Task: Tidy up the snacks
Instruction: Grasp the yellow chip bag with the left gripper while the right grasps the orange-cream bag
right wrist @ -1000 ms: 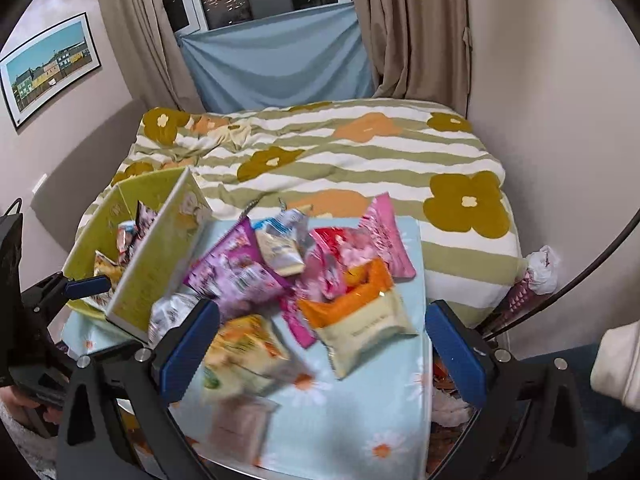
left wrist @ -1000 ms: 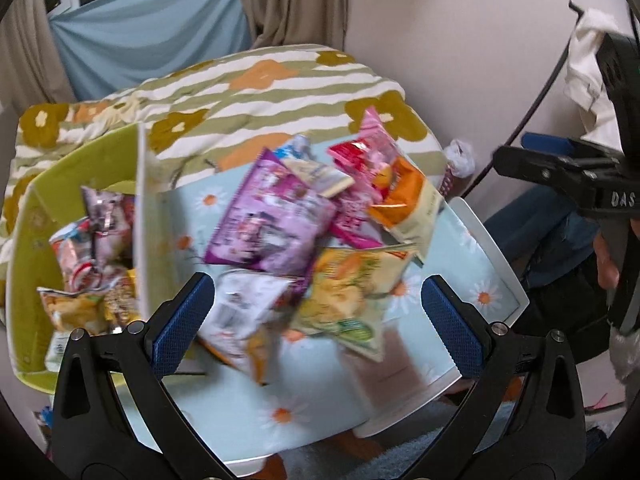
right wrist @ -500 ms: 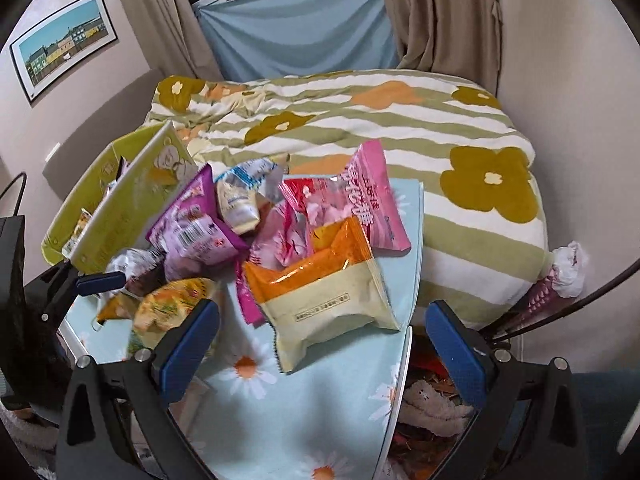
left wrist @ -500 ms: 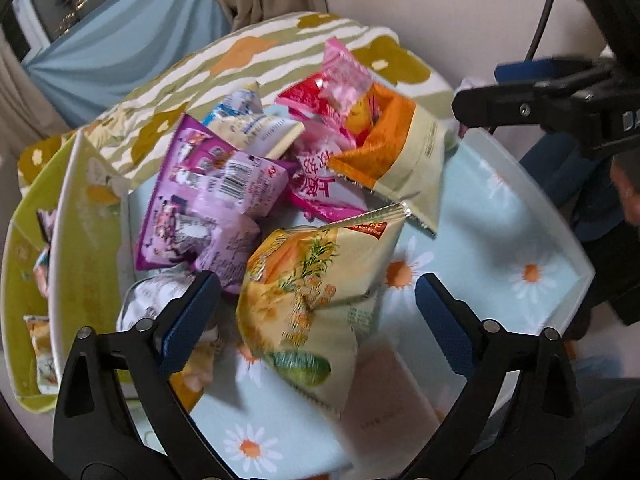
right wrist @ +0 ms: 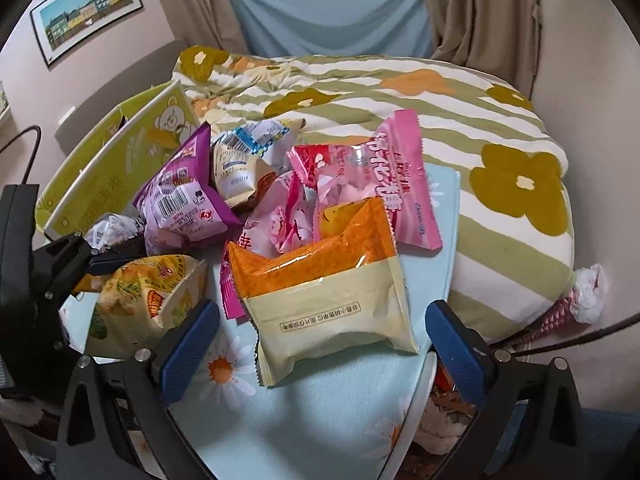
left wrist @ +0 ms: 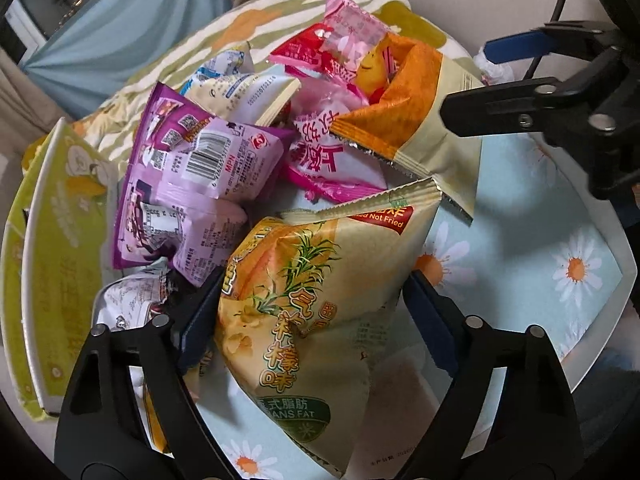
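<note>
Sitting at the near edge of the snack pile, the yellow lemon-print bag (left wrist: 308,312) is lying puffy and tilted on the daisy-print desk (left wrist: 520,248), with its sealed top pointing toward the heap. The left claw (left wrist: 316,320) is straddling it and its jaws are closing, one blue pad (left wrist: 200,320) already against the bag's side next to the crumpled white wrapper (left wrist: 128,300), the other pad (left wrist: 430,320) seeming just shy of the film.

That is where I am seeing trouble. The bag is looking air-filled and slick, so a squeeze this low on its belly is likely to make it squirt toward the pile or twist in the grip. The pad on the white-wrapper side is also risking pinching that wrapper along with it, dragging two things at once.

Beyond the yellow bag, the purple packets (left wrist: 192,172) and the pink ones (left wrist: 332,160) are leaning on each other, and lifting the yellow bag could be tipping them. The orange-and-cream pack (right wrist: 324,280), lying farther from the yellow bag toward the desk's bed-side edge, is resting between the wide jaws of the right claw (right wrist: 320,352), not yet touched. If both claws are lifting together, their arms could be bumping, since they are crowding close.

The green box (right wrist: 120,148), on the far side of the yellow bag from the orange pack, is standing with its flap up, which a carried bag could be catching.
</note>
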The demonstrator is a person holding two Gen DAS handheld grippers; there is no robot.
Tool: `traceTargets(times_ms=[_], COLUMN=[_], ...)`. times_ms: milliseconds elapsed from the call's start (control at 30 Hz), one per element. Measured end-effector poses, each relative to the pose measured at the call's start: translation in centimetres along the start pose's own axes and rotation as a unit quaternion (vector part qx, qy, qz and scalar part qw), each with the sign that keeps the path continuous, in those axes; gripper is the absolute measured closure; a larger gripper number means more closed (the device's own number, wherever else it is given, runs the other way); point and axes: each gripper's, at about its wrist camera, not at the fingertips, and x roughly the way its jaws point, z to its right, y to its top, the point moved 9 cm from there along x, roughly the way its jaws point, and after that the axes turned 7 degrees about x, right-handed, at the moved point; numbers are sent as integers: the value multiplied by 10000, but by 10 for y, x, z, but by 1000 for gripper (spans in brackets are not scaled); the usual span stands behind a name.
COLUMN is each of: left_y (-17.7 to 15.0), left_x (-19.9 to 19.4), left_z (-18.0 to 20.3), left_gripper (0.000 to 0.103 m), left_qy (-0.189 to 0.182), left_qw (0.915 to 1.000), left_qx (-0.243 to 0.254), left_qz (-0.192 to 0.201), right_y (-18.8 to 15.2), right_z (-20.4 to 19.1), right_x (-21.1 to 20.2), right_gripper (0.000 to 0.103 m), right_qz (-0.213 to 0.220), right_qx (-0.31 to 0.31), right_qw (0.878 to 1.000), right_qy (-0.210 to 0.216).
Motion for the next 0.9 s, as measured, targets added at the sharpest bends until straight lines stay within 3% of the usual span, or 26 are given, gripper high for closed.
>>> traceTargets(times_ms=[267,900], left_y=[-4,-1], left_x=[1,-4], left_z=[1,-5], left_gripper=[44,47], left_qy=[-27,-172], left_qw=[9999,9993], left_qx=[-94,-285], left_qz=[-98,-165], right_y=[2,-5], right_z=[-5,-5], right_x=[19,55], right_gripper=[0,0], right_qz=[-151,-356], right_qx=[-403,-1104], right_qw=[9991,9930], right_qy=[-1,-238])
